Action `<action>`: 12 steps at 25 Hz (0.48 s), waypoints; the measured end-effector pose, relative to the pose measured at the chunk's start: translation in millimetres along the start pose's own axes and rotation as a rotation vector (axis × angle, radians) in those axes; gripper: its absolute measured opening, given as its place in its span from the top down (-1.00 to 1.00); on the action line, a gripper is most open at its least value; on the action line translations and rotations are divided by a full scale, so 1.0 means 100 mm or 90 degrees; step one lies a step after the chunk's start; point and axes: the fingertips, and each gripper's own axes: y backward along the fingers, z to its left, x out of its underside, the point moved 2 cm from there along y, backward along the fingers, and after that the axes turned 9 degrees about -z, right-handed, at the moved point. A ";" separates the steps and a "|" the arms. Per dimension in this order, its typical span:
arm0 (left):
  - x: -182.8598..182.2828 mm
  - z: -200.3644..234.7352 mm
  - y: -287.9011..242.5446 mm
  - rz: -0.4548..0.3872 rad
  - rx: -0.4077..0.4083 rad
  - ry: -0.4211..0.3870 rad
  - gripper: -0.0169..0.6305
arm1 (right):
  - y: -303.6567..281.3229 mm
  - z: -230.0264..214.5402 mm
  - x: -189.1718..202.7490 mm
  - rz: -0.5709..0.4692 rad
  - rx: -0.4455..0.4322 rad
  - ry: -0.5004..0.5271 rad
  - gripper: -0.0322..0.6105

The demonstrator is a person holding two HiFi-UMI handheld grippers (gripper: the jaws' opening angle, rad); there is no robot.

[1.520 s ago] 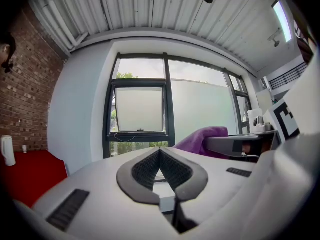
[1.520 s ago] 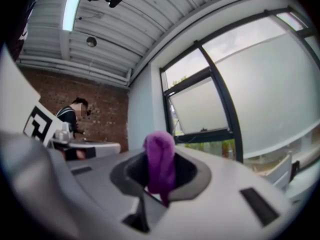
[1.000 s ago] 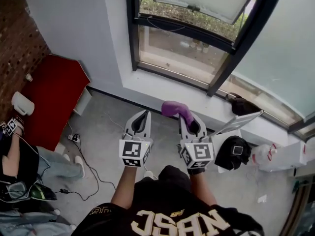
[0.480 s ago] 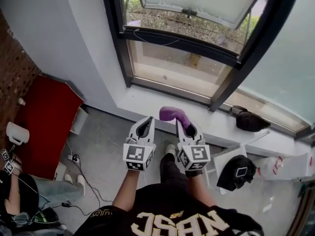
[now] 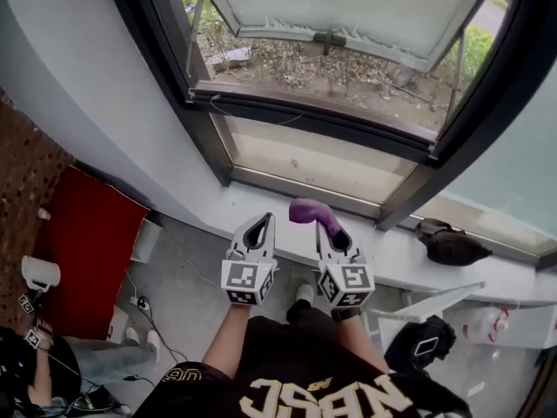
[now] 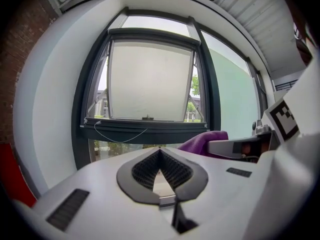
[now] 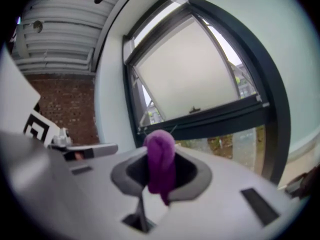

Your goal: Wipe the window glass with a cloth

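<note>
Standing at a window frame (image 5: 202,111), a person holds two grippers side by side above the white sill (image 5: 261,205). On the person's right, the right gripper (image 5: 334,232) has its jaws pinched on a purple cloth (image 5: 306,210), which bulges up and forward past the tips as a rounded wad. Beside it, the left gripper (image 5: 255,230) has its jaws closed tip to tip with nothing between them. The cloth hangs in the air, short of the glass and not touching it. Ahead, the frosted pane (image 5: 348,7) is tilted outward at its bottom edge, leaving a gap to the ground outside. A clear lower pane (image 5: 313,157) sits beneath it.

Several things could probably go wrong from here. The grip takes only a narrow bunch of cloth, so dragging it across glass might pull it free, and near the gap it could fall outside. Pressing on the tilted pane may swing it further out. If the wad flattens or shifts, the hard jaw tips could scrape the glass
</note>
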 end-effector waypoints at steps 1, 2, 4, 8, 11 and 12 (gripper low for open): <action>0.04 0.03 -0.07 0.007 -0.004 -0.002 0.92 | -0.07 -0.06 0.02 0.006 0.000 -0.003 0.66; 0.08 0.06 -0.13 0.015 -0.007 -0.003 0.92 | -0.13 -0.12 0.04 0.010 0.001 -0.006 0.66; 0.19 0.14 -0.22 0.032 -0.016 -0.002 0.92 | -0.23 -0.22 0.08 0.014 0.002 -0.015 0.66; 0.32 0.29 -0.37 0.060 -0.029 -0.007 0.92 | -0.41 -0.38 0.19 0.027 0.014 -0.030 0.66; 0.36 0.38 -0.47 0.074 -0.026 -0.013 0.92 | -0.52 -0.43 0.21 0.031 0.020 -0.036 0.66; 0.37 0.40 -0.52 0.076 -0.023 -0.013 0.92 | -0.55 -0.45 0.21 0.031 0.023 -0.036 0.66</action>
